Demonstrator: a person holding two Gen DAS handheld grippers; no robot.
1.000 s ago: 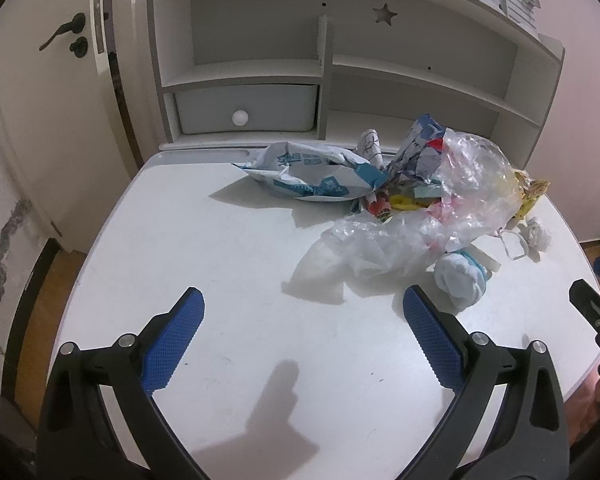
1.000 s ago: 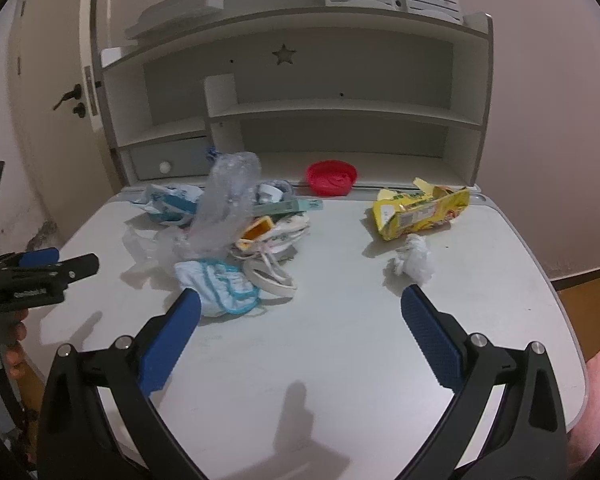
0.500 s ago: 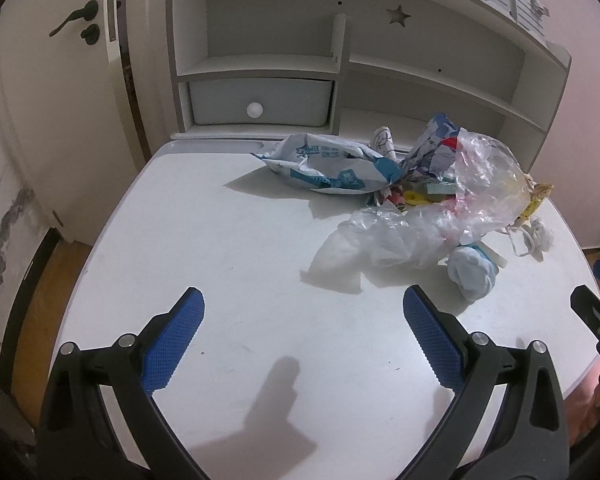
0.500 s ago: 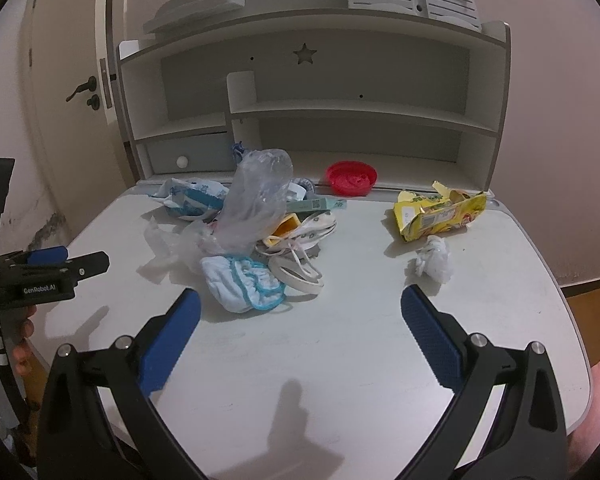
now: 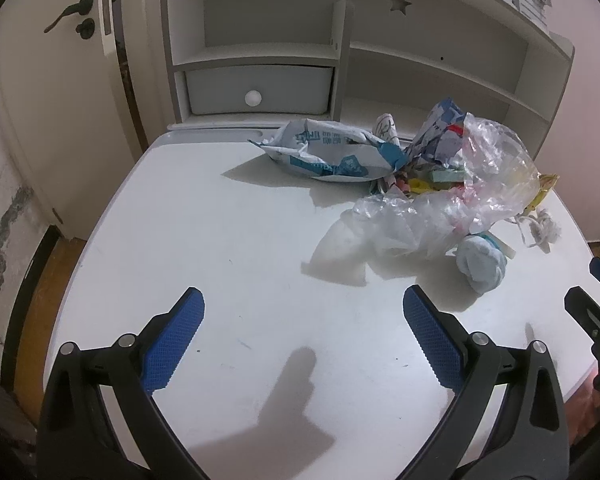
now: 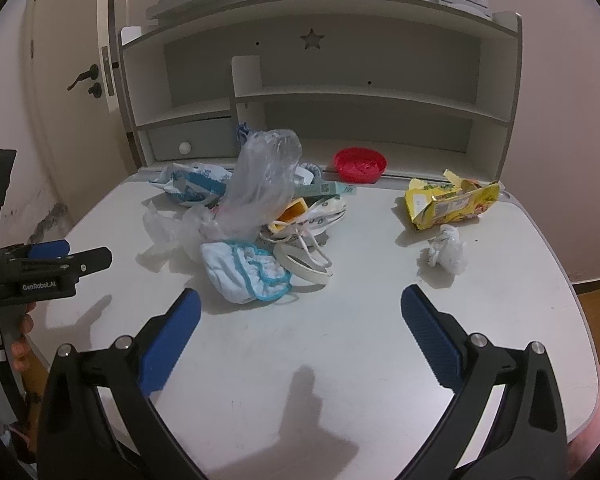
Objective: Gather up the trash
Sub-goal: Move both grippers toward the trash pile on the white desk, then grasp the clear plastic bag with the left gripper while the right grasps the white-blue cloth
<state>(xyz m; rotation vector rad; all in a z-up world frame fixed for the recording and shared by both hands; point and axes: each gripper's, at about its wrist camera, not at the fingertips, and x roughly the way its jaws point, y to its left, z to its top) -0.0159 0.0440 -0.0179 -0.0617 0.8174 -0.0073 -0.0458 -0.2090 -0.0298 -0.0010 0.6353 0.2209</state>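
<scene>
A pile of trash lies on the white desk (image 5: 220, 240): a clear plastic bag (image 5: 452, 200) (image 6: 260, 184), a white and blue wrapper (image 5: 332, 152) (image 6: 192, 184), a crumpled white and blue cloth (image 5: 480, 264) (image 6: 248, 268), a roll of tape (image 6: 304, 264). A torn yellow carton (image 6: 448, 204) and a crumpled white tissue (image 6: 446, 250) lie apart at the right. My left gripper (image 5: 302, 320) is open and empty, above the desk's near left part. My right gripper (image 6: 300, 318) is open and empty, in front of the cloth.
A white shelf unit with a drawer (image 5: 256, 90) stands at the back of the desk. A red bowl (image 6: 360, 164) sits on its lowest shelf. A door (image 5: 40, 100) is at the left. Wooden floor (image 5: 44, 280) shows beside the desk.
Both grippers have moved forward and turned slightly left, so the trash pile now sits a little nearer and further right in both views. Both stay open and empty.
</scene>
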